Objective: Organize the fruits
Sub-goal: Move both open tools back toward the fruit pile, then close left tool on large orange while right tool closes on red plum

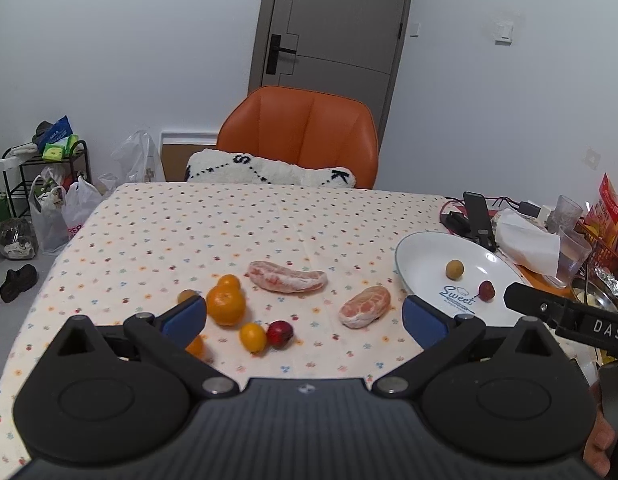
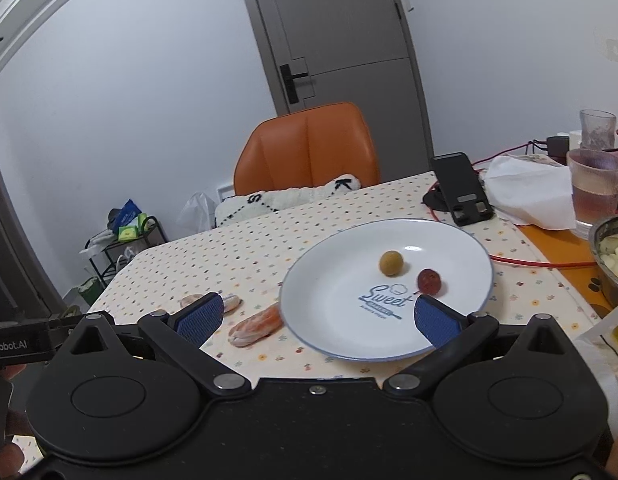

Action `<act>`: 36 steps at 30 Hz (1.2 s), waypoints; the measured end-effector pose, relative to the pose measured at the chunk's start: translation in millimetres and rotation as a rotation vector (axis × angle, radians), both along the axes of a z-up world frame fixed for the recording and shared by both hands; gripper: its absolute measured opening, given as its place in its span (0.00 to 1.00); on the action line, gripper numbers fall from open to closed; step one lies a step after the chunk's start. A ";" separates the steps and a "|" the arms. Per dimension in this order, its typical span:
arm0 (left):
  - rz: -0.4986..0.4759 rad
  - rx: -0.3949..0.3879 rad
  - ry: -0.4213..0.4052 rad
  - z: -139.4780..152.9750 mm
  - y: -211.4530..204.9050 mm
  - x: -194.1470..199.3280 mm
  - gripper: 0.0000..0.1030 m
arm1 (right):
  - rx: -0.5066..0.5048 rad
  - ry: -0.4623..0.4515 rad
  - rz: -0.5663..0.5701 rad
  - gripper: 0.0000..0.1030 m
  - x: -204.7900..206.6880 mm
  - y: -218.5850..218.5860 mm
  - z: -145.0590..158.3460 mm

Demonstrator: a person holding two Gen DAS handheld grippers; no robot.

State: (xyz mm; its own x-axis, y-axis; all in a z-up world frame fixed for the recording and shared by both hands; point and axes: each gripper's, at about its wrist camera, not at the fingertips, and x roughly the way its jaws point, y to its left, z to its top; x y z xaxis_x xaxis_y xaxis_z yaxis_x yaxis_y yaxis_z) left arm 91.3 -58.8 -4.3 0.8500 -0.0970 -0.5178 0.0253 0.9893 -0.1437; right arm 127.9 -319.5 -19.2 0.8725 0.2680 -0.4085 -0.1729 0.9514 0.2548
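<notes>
Both the left gripper (image 1: 305, 318) and the right gripper (image 2: 316, 318) are hanging with jaws spread wide and gripping nothing. The white plate (image 2: 333, 320), near the table's right clutter, is carrying two small fruits, one tan (image 2: 391, 263) and one red (image 2: 429, 281). Two peeled pomelo pieces (image 1: 287, 277) and several oranges (image 1: 225, 305) are lying on open tablecloth (image 1: 229, 216), well inside its edges.

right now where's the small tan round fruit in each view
Left wrist: the tan fruit lies right of centre, on the white plate.
Right wrist: the tan fruit lies near the middle of the plate.
Shared landmark: the dark red fruit beside it.
</notes>
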 end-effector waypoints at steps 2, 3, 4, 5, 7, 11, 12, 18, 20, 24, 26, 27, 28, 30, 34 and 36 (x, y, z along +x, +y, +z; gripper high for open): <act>0.009 0.004 -0.002 0.1 5.4 -3.3 1.00 | -0.006 -0.003 0.017 1.00 -1.0 6.3 0.9; 0.014 0.004 -0.002 0.0 8.4 -5.0 1.00 | -0.011 -0.005 0.026 1.00 -1.3 9.8 1.6; 0.018 0.001 -0.002 -0.2 12.0 -6.4 1.00 | -0.016 -0.009 0.036 1.00 -1.9 13.5 2.0; 0.024 0.000 -0.002 -0.4 14.9 -7.2 1.00 | -0.021 -0.014 0.048 1.00 -2.2 17.0 2.1; 0.038 -0.001 0.002 -1.2 22.2 -9.8 1.00 | -0.033 -0.016 0.074 1.00 -2.6 24.3 2.0; 0.066 0.003 0.004 -3.3 33.5 -13.5 1.00 | -0.056 -0.003 0.109 1.00 -0.6 38.8 0.4; 0.071 0.002 0.005 -4.2 36.9 -14.8 1.00 | -0.057 0.000 0.118 1.00 -0.1 41.4 -0.4; 0.109 0.002 0.030 -9.0 51.4 -17.3 1.00 | -0.071 0.021 0.146 1.00 4.1 54.4 -3.2; 0.121 0.014 0.046 -11.4 53.8 -15.9 1.00 | -0.073 0.023 0.163 1.00 5.1 58.2 -3.9; 0.115 0.008 0.056 -16.1 58.0 -15.1 1.00 | -0.076 0.035 0.193 1.00 9.3 65.5 -7.5; 0.113 0.021 0.056 -18.6 58.0 -14.6 1.00 | -0.073 0.046 0.207 1.00 11.3 68.9 -9.7; 0.113 0.028 0.057 -20.1 58.0 -14.2 1.00 | -0.070 0.049 0.218 1.00 11.8 70.5 -11.0; 0.116 0.033 0.058 -21.8 58.2 -13.2 1.00 | -0.068 0.050 0.229 1.00 12.3 72.3 -11.9; 0.117 0.030 0.059 -24.9 60.4 -11.3 1.00 | -0.068 0.049 0.248 1.00 13.2 76.5 -13.2; 0.127 0.016 0.059 -30.2 67.3 -5.6 0.98 | -0.056 0.064 0.285 0.94 20.1 85.2 -16.7; 0.130 0.019 0.053 -31.9 69.1 -3.5 0.97 | -0.036 0.080 0.306 0.88 24.6 88.5 -19.0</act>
State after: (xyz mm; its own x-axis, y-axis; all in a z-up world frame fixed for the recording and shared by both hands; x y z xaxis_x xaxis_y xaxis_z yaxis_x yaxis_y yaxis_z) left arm 87.8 10.3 -36.2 0.8260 0.0225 -0.5632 -0.1103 0.9863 -0.1223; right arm 152.5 -231.0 -38.1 0.7185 0.4971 -0.4865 -0.4335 0.8670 0.2458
